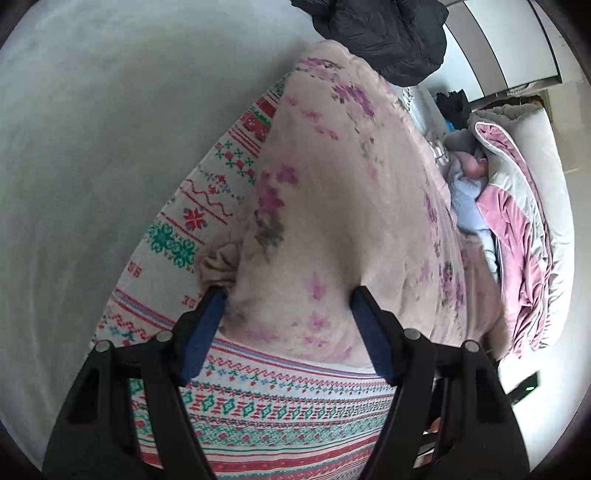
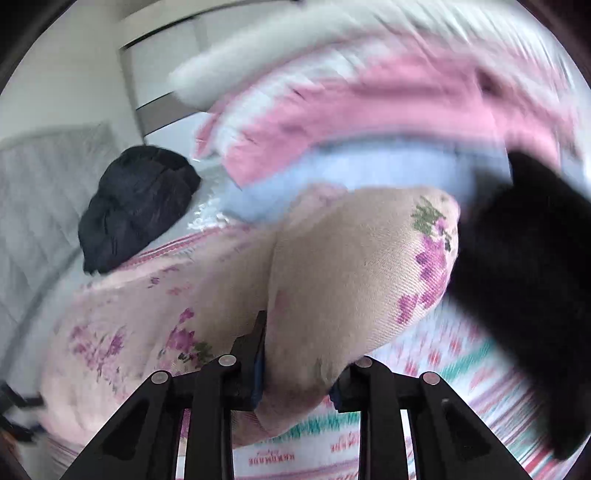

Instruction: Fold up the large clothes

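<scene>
A large beige-pink garment with purple flowers [image 1: 332, 192] lies spread on a patterned red, green and white bedsheet [image 1: 266, 413]. My left gripper [image 1: 288, 302] is open, its blue-padded fingers [image 1: 207, 328] apart at the garment's near edge, with a bunched cuff [image 1: 218, 262] by the left finger. In the right wrist view, which is blurred, a thick fold of the same garment [image 2: 332, 280] sits between the fingers of my right gripper [image 2: 299, 373]. The left finger [image 2: 255, 354] presses against the fold; the right finger is hidden under the cloth.
A black jacket [image 1: 384, 33] lies at the bed's far end and also shows in the right wrist view [image 2: 133, 206]. A pile of pink, grey and light-blue bedding [image 1: 509, 206] lies on the right. A dark blurred shape [image 2: 528, 288] crosses the right view.
</scene>
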Motion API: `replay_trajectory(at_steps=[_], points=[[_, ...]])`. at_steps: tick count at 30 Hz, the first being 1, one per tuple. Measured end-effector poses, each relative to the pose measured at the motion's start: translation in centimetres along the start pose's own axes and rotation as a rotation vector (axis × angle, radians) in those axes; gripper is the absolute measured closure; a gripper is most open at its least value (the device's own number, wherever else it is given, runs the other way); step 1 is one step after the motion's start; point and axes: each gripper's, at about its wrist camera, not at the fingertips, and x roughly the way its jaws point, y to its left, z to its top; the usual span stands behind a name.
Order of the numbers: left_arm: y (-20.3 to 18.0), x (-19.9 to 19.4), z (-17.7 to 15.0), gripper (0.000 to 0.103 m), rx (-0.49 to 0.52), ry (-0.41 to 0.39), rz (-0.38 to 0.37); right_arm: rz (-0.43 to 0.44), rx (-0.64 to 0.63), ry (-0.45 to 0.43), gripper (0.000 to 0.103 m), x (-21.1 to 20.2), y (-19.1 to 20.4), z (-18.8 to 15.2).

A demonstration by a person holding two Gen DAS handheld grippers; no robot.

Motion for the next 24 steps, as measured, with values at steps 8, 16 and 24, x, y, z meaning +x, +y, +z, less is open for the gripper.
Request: replay_trajectory(at_steps=[8,16,24], points=[[-0.4,1.6,0.7,0.031,0.004,0.012,0.011,-0.104,-0.569,-0.364,0.081,-6.6,15.3,1.7],[3.0,0.2,1.4,0.031,-0.101,0.041,-0.159,0.011,-1.122,-0.54,0.081,-7.7,29.9,-5.4],[9.5,-7.9,2.3,0.031,-0.294,-0.193,-0.298,0.243,-1.269,-0.376,0.081,-5.2,35.0,-12.9]])
